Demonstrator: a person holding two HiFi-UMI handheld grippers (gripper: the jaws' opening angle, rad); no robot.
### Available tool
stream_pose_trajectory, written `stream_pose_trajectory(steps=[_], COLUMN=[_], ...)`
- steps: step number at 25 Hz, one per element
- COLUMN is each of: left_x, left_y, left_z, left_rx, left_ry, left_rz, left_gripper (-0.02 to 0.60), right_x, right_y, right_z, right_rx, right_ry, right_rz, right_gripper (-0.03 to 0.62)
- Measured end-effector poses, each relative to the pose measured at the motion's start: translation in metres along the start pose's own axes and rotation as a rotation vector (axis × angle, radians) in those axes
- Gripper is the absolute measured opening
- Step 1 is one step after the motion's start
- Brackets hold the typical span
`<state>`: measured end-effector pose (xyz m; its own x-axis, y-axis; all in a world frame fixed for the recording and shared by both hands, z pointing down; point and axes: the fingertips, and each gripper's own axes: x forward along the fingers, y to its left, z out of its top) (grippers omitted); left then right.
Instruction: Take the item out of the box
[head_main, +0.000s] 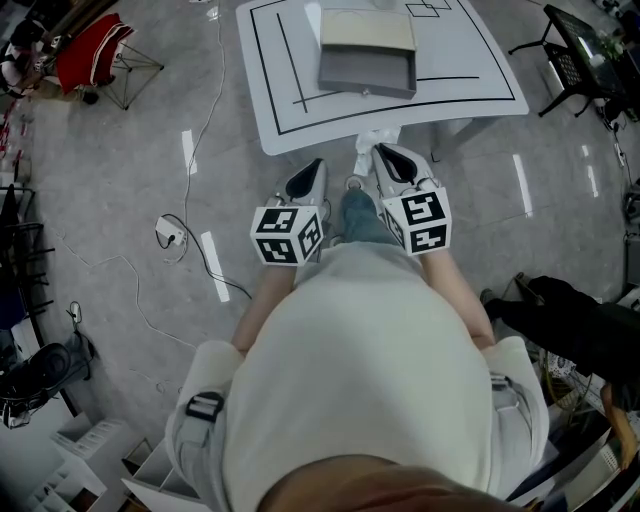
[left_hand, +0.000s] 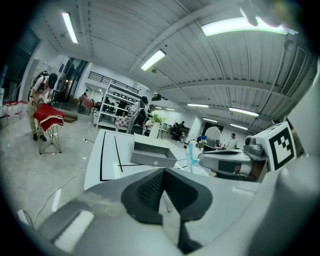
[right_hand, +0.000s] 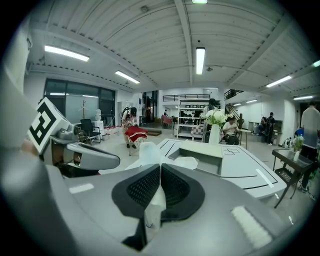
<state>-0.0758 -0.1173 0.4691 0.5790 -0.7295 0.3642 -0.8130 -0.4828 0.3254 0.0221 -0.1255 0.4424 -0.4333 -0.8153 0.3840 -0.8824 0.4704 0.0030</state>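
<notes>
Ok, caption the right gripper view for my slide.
The right gripper pinches a white plastic bag in its fingers; the grey box sits on the white table beyond.

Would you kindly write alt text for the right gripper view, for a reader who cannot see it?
The right gripper is shut on a crumpled white plastic bag that sticks out past its tips. Beyond it, a grey box sits on a white table marked with black lines; the left gripper is alongside at the left.

Table (head_main: 470, 60) ahead bears box (head_main: 367, 75); bare floor (head_main: 480, 190) between.
</notes>
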Motion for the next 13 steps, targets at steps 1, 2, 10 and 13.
stream_pose_trajectory(steps=[1, 2, 10, 13], left_x=[0.0002, 0.0004, 0.0042, 0.0043], left_y=[-0.0001, -0.0001, 0.0020, 0.0024], left_z=[0.0009, 0.0018, 0.0042, 0.0033], left_rx=[-0.001, -0.001, -0.006, -0.008], left_ry=[-0.001, -0.002, -0.002, 0.000], left_rz=[-0.001, -0.001, 0.007, 0.007], left_gripper=[-0.002, -0.002, -0.002, -0.002], right_x=[0.0001, 0.0003, 0.0022, 0.0026], right_y=[-0.0006, -0.0011, -0.0043, -0.0050], right_z=[0.0009, 0.0017, 0.0062, 0.0073], right_rx=[-0.001, -0.001, -0.005, -0.006], right_ry=[-0.002, -0.004, -0.015, -0.020], right_rz=[-0.001, -0.001, 0.005, 0.006], right_gripper=[0.008, 0.008, 0.008, 0.008])
